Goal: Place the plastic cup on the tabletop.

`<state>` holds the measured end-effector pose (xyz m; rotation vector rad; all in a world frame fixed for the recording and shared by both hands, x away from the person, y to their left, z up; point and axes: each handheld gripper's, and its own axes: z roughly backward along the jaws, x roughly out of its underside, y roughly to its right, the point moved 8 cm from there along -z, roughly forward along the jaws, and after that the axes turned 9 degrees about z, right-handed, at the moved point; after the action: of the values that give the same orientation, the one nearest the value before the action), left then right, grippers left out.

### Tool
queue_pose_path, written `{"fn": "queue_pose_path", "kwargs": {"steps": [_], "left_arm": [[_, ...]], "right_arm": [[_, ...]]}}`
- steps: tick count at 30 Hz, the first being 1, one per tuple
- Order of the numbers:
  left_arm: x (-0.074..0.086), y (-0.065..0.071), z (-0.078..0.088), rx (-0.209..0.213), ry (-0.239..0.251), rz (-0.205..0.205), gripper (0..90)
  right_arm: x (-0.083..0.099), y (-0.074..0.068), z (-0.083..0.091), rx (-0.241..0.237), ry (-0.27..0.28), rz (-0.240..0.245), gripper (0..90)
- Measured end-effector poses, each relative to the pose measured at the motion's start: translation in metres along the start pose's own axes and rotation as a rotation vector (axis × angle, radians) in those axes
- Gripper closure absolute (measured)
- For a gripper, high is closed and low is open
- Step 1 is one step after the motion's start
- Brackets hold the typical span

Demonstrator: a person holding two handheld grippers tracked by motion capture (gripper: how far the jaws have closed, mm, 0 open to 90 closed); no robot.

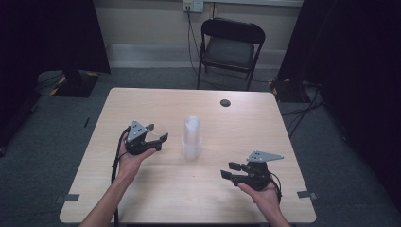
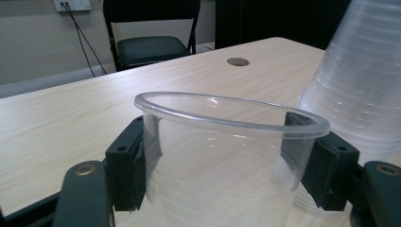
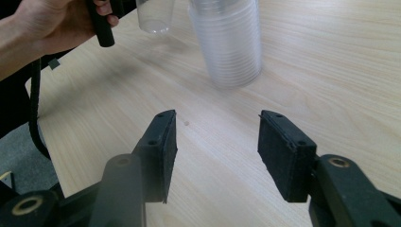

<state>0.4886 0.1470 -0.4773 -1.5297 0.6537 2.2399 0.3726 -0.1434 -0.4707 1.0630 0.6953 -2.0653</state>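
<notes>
Left gripper (image 1: 158, 132) clamps a clear cup (image 2: 227, 156) (centre frame), seemingly airborne; right gripper (image 3: 217, 151) jaws apart, empty, lower right.

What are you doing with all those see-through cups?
A person holds a hand-held gripper in each hand at a wooden table. The left hand-held gripper is clamped on one clear cup, mouth up, beside the upside-down stack of cups. The right hand-held gripper is open, with nothing between its jaws.
</notes>
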Motion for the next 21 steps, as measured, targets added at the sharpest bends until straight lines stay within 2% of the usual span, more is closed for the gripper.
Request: {"fn": "queue_pose_path", "kwargs": {"steps": [5, 14, 17, 21], "left_arm": [[0.007, -0.009, -0.011, -0.019, -0.008, 0.028, 28.8], [0.021, -0.022, -0.026, -0.053, -0.037, 0.023, 28.0], [0.023, -0.023, -0.029, -0.051, -0.036, 0.036, 27.7], [0.022, -0.019, -0.029, -0.043, -0.034, 0.027, 27.5]], "right_arm": [[0.000, -0.001, -0.001, -0.003, 0.011, -0.005, 47.9], [0.002, -0.001, -0.005, -0.007, 0.005, -0.005, 48.0], [0.003, 0.000, -0.005, -0.008, 0.006, -0.003, 48.2], [0.003, 0.001, -0.006, -0.007, 0.006, -0.003, 48.4]]}}
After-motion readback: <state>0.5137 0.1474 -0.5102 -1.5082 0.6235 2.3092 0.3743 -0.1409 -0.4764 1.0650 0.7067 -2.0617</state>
